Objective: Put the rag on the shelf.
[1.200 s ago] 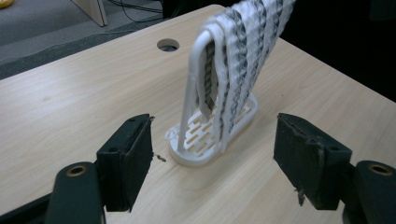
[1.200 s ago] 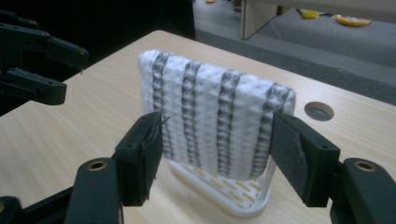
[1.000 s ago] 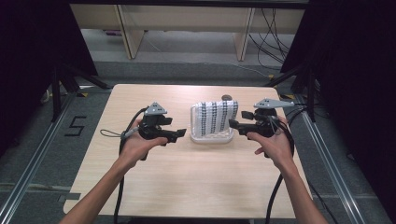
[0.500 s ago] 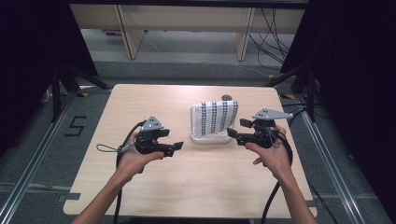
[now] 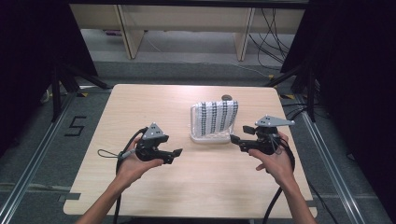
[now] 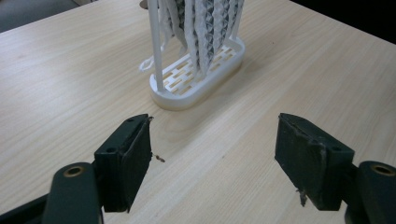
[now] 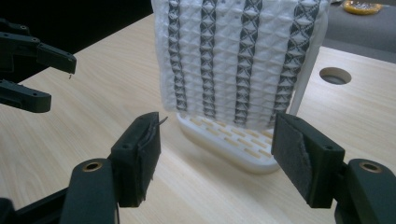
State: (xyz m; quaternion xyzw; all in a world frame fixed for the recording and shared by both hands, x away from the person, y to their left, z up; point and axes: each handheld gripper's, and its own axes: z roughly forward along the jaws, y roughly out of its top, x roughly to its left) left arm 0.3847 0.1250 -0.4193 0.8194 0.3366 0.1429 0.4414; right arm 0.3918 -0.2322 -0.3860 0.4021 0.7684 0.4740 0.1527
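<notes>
High view: the person holds 1 gripper in each hand over a wooden table (image 5: 140, 107). The left gripper (image 5: 176, 153) sits low and to the near left of a white rack (image 5: 198, 135) draped with a white cloth with dark stripes (image 5: 215, 116). The right gripper (image 5: 235, 139) points at the rack's near right end, just beside its base. From this height the gap of either gripper is too small to judge. A round hole (image 5: 227, 97) in the tabletop lies just beyond the rack, partly hidden by the cloth.

Left gripper view: the 2 black jaws stand wide apart with nothing between them but bare wood. The rack (image 6: 196, 93) stands ahead, slightly toward the left jaw, and apart from both. The cloth (image 6: 201, 28) hangs in folds between the rack's uprights; its top is cut off by the frame edge. A small dark speck lies on the table just beside the left jaw; what it is cannot be made out.

Right gripper view: the jaws are again spread wide and empty. The cloth (image 7: 238, 60) faces the camera broadside, ahead of the gap, covering the rack (image 7: 229, 144) except for its slotted base and 1 upright on the right. The left gripper (image 7: 37, 74) shows far off at the left edge, partly cut off. An orange object at the top right, off the table, is too cropped to identify.
</notes>
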